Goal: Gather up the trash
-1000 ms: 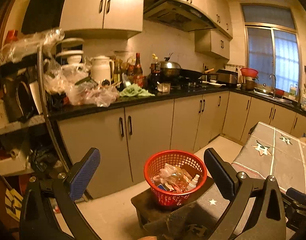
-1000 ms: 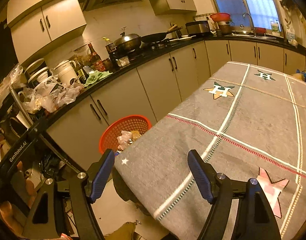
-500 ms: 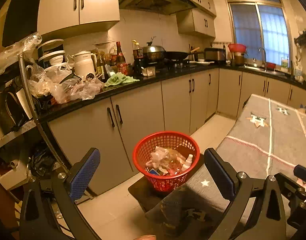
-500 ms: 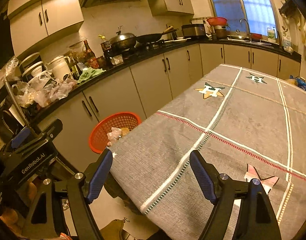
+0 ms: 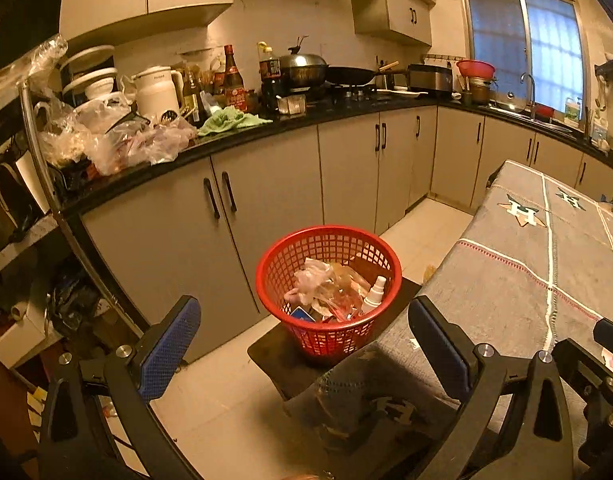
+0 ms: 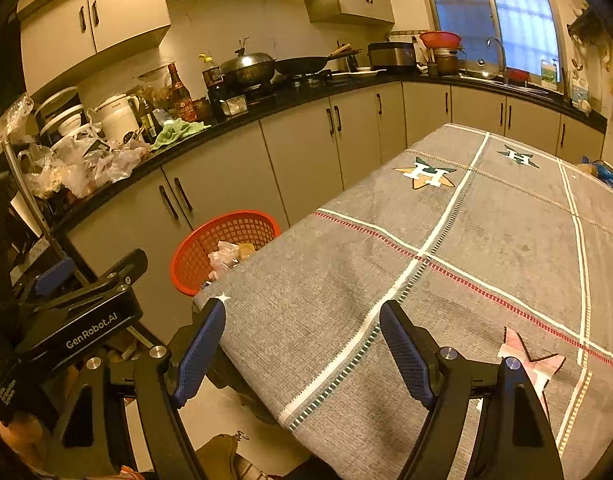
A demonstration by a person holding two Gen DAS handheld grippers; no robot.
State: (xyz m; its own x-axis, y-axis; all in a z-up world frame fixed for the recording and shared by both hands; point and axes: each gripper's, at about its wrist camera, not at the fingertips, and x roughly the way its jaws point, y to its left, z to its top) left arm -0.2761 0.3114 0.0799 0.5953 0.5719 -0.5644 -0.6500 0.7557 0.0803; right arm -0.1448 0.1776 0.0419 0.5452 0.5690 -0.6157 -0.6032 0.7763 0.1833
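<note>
A cluttered kitchen: the cloth-covered worktop [image 6: 486, 248] lies bare, trash already heaped in the red basket [image 5: 328, 288] at frame centre. Left tongs [image 5: 304, 344] and right tongs [image 6: 302, 346] gape empty; collecting looks nearly finished, next a search for leftovers.

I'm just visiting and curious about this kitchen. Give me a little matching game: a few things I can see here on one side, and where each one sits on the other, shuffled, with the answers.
Things:
1. red basket
2. green cloth
3. white spray bottle
4. grey star-patterned cloth

Places:
A. spread over the table
B. inside the basket among wrappers
C. on a dark stool by the table's corner
D. on the black counter near the bottles

Pairs: 1-C, 2-D, 3-B, 4-A
</note>
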